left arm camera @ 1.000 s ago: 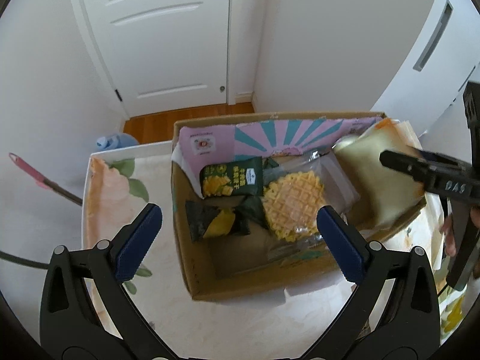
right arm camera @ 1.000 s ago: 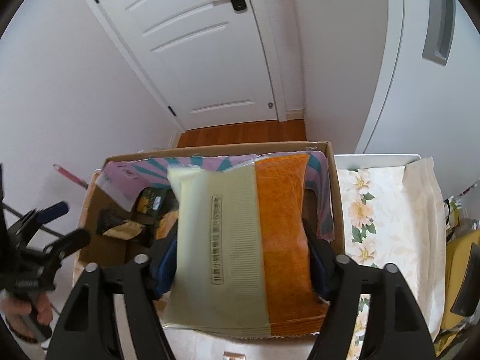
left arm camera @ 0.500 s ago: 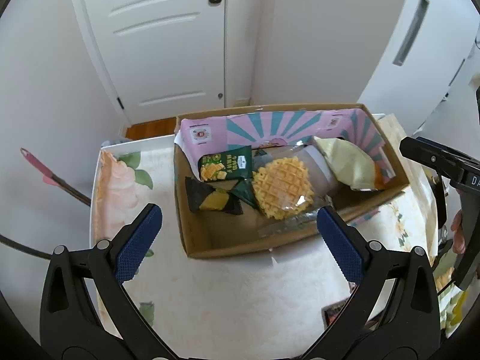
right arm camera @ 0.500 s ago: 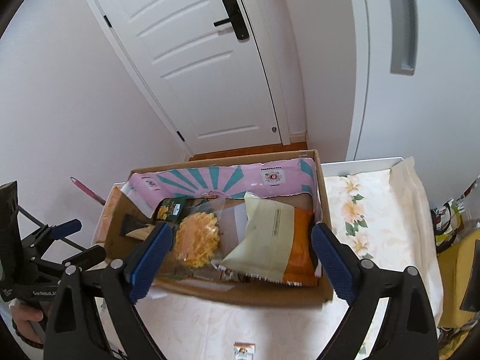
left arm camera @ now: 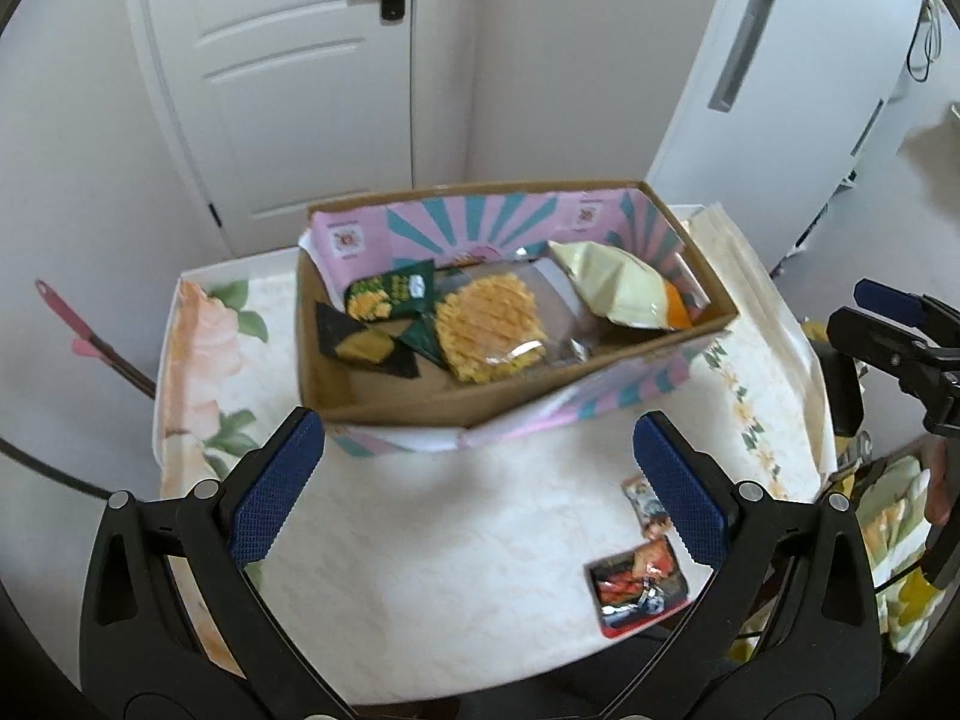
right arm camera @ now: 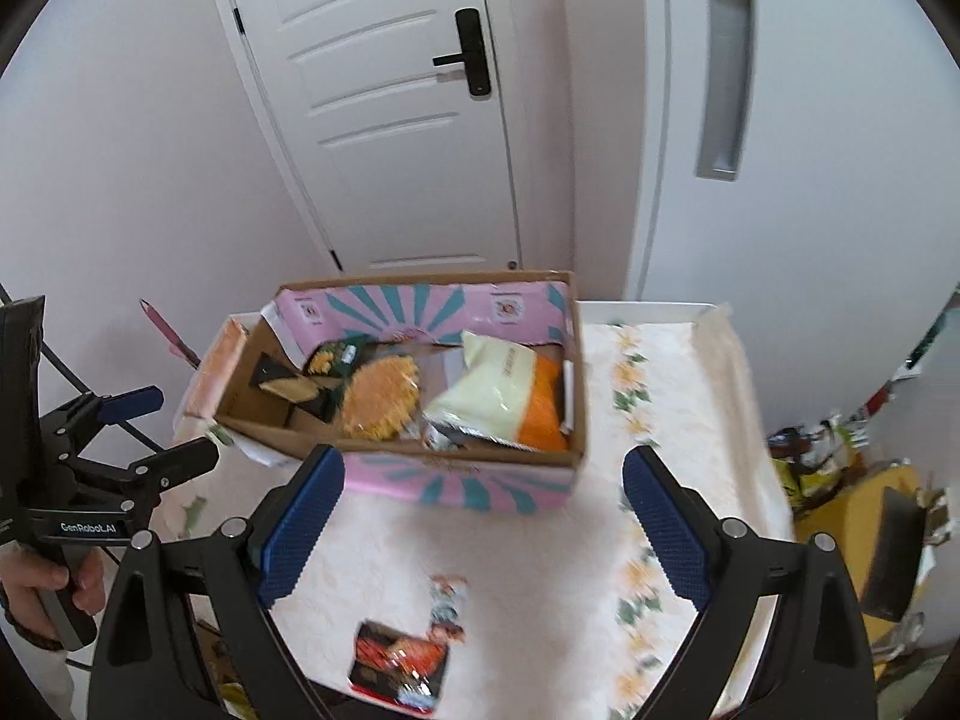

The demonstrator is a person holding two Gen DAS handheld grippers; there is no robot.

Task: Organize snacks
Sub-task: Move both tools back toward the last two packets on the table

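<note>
A cardboard box (left arm camera: 600, 369) (right arm camera: 414, 457) with pink and teal print stands on the table. In it lie a cream and orange chip bag (left arm camera: 618, 291) (right arm camera: 498, 393), a bagged round waffle (left arm camera: 489, 327) (right arm camera: 379, 399) and dark green snack packets (left arm camera: 390, 297) (right arm camera: 329, 357). Two small red snack packets (left arm camera: 639, 585) (right arm camera: 399, 660) lie on the cloth near the table's front edge. My left gripper (left arm camera: 477, 489) is open and empty, held back from the box. My right gripper (right arm camera: 483, 513) is open and empty above the cloth in front of the box.
The table carries a floral cloth (left arm camera: 444, 540) (right arm camera: 672, 396). A white door (right arm camera: 384, 108) and white walls stand behind it. A pink-handled tool (left arm camera: 84, 339) leans at the left. Yellow bags and clutter (right arm camera: 852, 492) lie to the right of the table.
My right gripper let the chip bag go into the box and opened. Both grippers have pulled back from the box, bringing the red packets on the cloth into view.
</note>
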